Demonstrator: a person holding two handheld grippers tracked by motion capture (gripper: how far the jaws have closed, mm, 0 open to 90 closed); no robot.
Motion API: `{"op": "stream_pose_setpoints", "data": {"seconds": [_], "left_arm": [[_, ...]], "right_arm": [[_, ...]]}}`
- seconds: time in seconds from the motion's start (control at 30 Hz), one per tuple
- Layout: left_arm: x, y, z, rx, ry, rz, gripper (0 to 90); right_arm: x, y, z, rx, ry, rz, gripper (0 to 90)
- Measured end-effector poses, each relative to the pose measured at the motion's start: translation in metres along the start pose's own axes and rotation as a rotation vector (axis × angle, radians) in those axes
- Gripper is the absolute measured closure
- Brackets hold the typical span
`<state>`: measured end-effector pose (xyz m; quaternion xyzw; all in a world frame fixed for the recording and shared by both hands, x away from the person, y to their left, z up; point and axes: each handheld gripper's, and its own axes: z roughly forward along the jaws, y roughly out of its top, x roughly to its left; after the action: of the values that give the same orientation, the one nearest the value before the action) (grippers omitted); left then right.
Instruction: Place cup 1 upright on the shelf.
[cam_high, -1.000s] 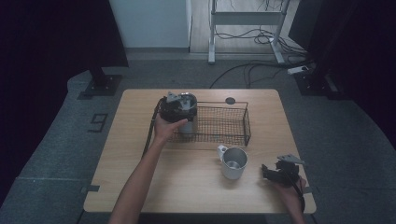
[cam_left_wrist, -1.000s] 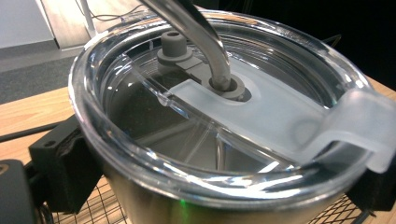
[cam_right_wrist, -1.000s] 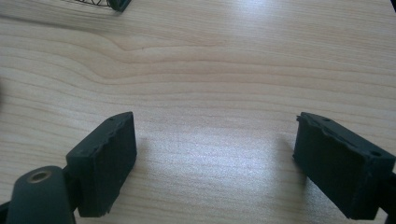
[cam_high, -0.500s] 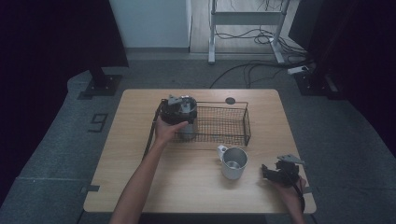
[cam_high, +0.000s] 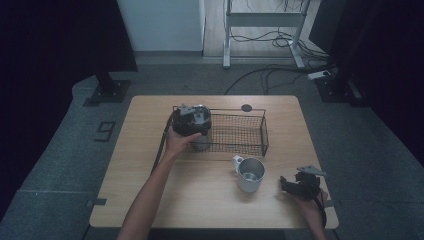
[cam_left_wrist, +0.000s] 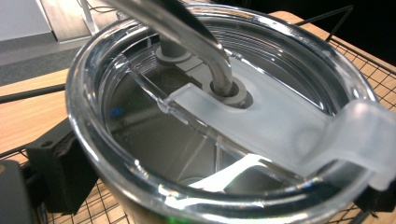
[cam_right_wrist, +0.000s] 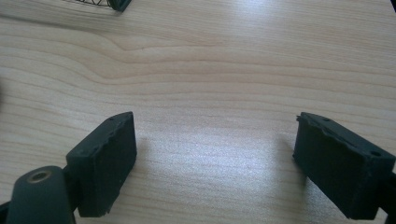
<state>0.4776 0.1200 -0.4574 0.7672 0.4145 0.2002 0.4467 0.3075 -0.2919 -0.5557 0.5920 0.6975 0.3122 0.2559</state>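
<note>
Pinching a lidded steel tumbler (cam_left_wrist: 219, 116) at the left end of the wire basket (cam_high: 240, 132), left tool (cam_high: 192, 122) on the bench (cam_high: 150, 165), right tool (cam_right_wrist: 215, 163) spread wide, low over bare wood at the near right, mug (cam_high: 249, 174) near it.

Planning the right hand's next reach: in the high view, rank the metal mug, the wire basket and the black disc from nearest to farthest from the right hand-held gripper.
1. Metal mug, just left of the right hand-held gripper.
2. Wire basket, beyond the mug, mid-table.
3. Black disc, by the table's far edge behind the basket.
</note>
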Motion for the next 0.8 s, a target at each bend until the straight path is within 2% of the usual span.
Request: {"op": "stream_pose_setpoints", "data": {"seconds": [0.23,0.3,0.47,0.6,0.8], "left_arm": [[0.002,-0.001,-0.002,-0.004,-0.013,-0.01,2.9],[0.003,0.0,-0.002,-0.009,-0.029,-0.025,1.9],[0.003,0.003,-0.009,-0.042,-0.039,-0.04,0.0],[0.003,0.004,-0.014,-0.051,-0.041,-0.045,0.0],[0.001,0.002,-0.023,-0.066,-0.046,-0.02,0.0]], "right_arm": [[0.0,0.0,0.0,0.0,0.0,0.0,12.8],[0.0,0.0,0.0,0.0,0.0,0.0,12.8],[0.0,0.0,0.0,0.0,0.0,0.0,12.8],[0.0,0.0,0.0,0.0,0.0,0.0,12.8],[0.0,0.0,0.0,0.0,0.0,0.0,12.8]]}}
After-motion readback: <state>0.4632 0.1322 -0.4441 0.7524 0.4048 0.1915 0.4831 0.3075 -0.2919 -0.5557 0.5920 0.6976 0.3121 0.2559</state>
